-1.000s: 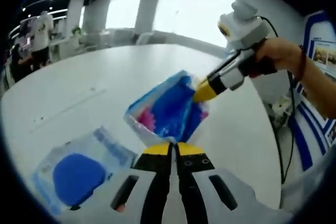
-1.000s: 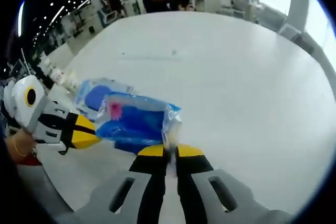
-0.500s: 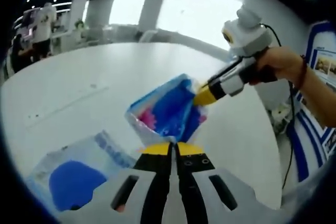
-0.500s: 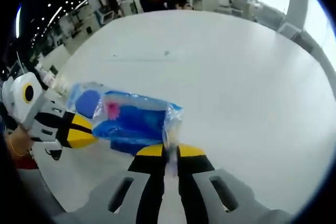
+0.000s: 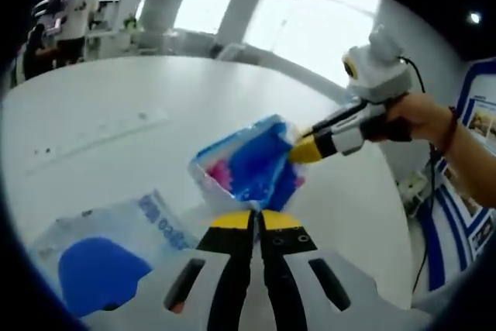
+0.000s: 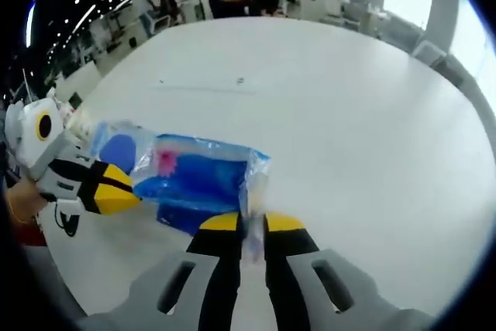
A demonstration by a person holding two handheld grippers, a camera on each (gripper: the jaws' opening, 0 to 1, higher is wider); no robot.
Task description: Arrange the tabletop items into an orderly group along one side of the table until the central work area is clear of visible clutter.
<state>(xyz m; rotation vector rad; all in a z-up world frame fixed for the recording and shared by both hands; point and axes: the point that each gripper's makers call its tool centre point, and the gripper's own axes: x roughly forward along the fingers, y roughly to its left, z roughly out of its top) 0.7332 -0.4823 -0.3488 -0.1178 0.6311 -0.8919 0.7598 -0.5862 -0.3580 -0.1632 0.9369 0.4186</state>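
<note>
- Blue-and-pink packet (image 5: 249, 167) (image 6: 200, 178): clear wrapper, lifted above the table (image 5: 101, 114) (image 6: 325, 98).
- Blue-pad pouch (image 5: 108, 249) (image 6: 116, 145): flat on the table, just beside the packet.

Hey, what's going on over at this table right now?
A person is holding one clear packet with blue and pink contents between two handheld grippers. The left gripper is shut on one edge and the right gripper is shut on the opposite edge, with the packet lifted above the white table. A second packet, holding a blue pad, lies flat on the table beside the left gripper.
</note>
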